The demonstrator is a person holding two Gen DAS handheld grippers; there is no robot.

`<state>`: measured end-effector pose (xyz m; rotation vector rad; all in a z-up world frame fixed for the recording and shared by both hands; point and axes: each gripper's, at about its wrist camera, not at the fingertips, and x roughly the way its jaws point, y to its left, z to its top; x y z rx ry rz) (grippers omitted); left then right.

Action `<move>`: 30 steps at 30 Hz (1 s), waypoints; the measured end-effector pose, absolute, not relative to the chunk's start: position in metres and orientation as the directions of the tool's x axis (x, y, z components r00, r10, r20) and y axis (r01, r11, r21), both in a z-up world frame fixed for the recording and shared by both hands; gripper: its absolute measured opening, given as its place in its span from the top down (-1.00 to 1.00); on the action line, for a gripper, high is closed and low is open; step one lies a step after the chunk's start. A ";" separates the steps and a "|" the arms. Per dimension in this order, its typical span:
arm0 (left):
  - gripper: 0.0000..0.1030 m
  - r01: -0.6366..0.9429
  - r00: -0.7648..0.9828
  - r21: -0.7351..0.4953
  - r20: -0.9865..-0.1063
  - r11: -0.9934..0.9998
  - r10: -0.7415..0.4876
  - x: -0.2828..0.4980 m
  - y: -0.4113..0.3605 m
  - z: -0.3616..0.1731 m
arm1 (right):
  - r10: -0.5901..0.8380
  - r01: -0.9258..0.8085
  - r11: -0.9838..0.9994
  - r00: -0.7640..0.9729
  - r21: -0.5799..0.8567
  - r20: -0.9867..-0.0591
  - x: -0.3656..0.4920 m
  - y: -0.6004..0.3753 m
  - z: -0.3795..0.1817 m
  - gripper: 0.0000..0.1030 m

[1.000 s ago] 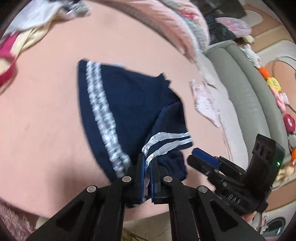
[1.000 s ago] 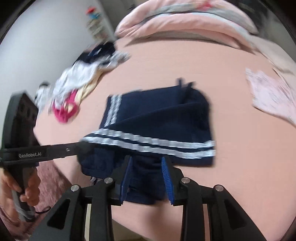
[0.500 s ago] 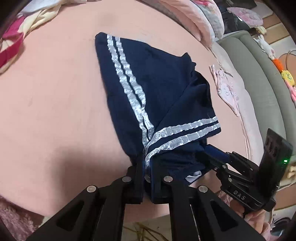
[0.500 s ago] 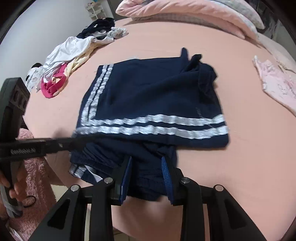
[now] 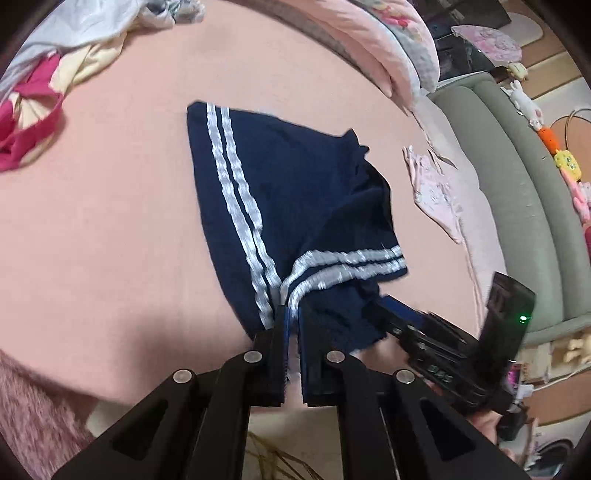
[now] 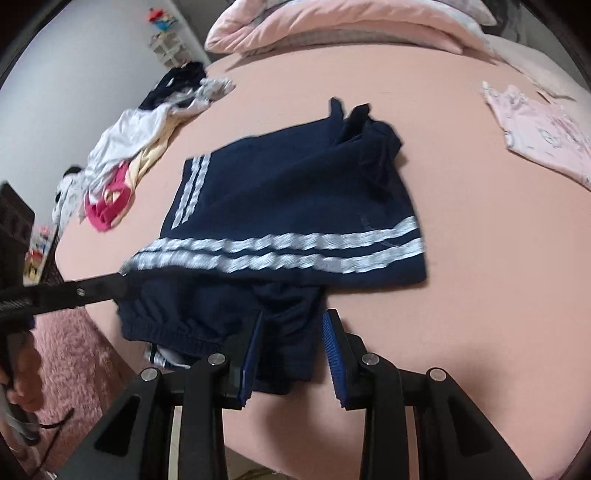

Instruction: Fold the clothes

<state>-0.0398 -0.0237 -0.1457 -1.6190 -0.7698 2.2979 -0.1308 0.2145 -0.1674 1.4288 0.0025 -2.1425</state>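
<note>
Navy shorts (image 5: pixel 295 192) with paired white stripes lie part-folded on the pink bed (image 5: pixel 110 221). My left gripper (image 5: pixel 291 312) is shut on the striped hem corner at the near edge. In the right wrist view it comes in from the left as a thin black arm (image 6: pixel 125 275), holding that striped edge (image 6: pixel 277 251) slightly lifted. My right gripper (image 6: pixel 291 321) grips a thick bunch of the shorts (image 6: pixel 295 192) near the elastic waistband (image 6: pixel 177 328), its jaws held partly apart by the fabric. Seen from the left wrist, the right gripper (image 5: pixel 391 306) sits just right of my left one.
A heap of white, yellow and pink clothes (image 6: pixel 122 158) lies at the bed's far left. A pale pink garment (image 6: pixel 543 129) lies flat to the right. Pink bedding (image 6: pixel 332 18) lines the far end. A grey-green sofa (image 5: pixel 517 184) stands beyond the bed. A pink rug (image 6: pixel 74 350) lies below.
Both grippers have kept their hold on the shorts. The right gripper has sunk a little toward the bed. The striped flap has shifted slightly and now lies flatter over the shorts.
</note>
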 end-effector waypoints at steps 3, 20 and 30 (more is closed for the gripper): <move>0.93 0.126 -0.330 -0.519 -0.825 -0.845 0.458 -0.040 -0.021 -0.158 | -0.445 0.467 -0.837 -0.277 0.285 -0.852 -0.129 0.209 -0.167 0.37; 0.80 0.131 -0.407 -0.668 -0.710 -0.733 0.574 -0.039 -0.028 -0.166 | -0.429 0.390 -0.865 -0.252 0.315 -0.867 -0.135 0.227 -0.173 0.36; 0.14 0.164 -0.427 -0.733 -0.656 -0.660 0.623 -0.038 -0.034 -0.170 | -0.433 0.388 -0.864 -0.246 0.321 -0.867 -0.138 0.231 -0.174 0.36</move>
